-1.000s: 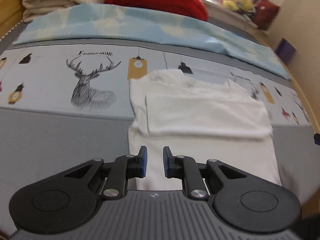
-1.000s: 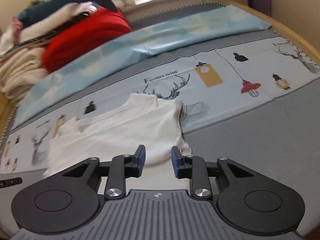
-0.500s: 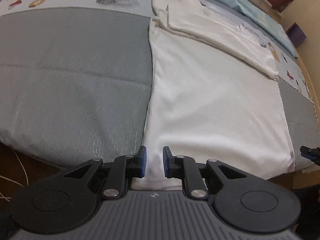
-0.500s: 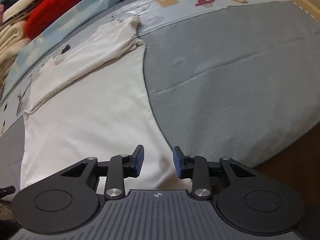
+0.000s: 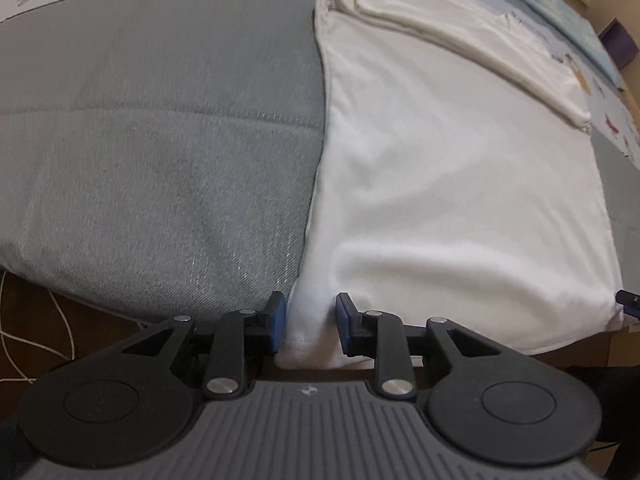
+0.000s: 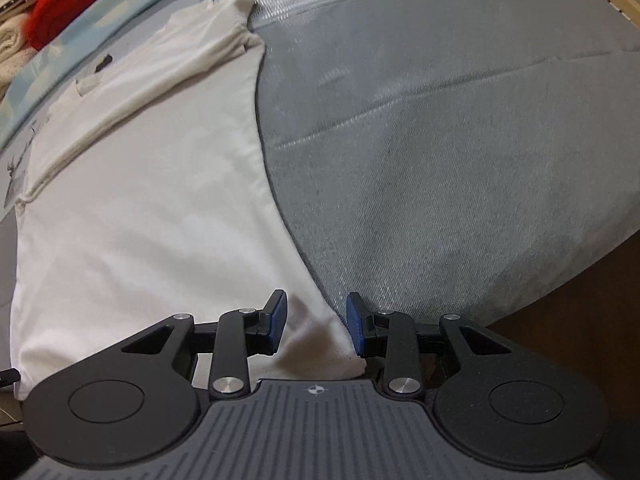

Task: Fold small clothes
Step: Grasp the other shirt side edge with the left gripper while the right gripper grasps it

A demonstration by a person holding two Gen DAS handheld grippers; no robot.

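Left gripper (image 5: 310, 322): we see jaws opening, near-left hem corner of white shirt (image 5: 440, 184) between pads, no squeeze. Right gripper (image 6: 316, 326): jaws apart, near-right corner between, unpinched. Shirt flat on grey bed cover (image 5: 160, 140), hem overhanging edge. Only left view shows white cord (image 5: 24, 344) on floor; only right view, red blanket (image 6: 60, 12).

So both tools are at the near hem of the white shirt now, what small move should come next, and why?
Probably close both on the hem. The left tool, jaws opening, has the white shirt's near-left corner between its pads; the right tool straddles the near-right corner. Neither pinches cloth yet, and the shirt lies flat on the grey bedcover.
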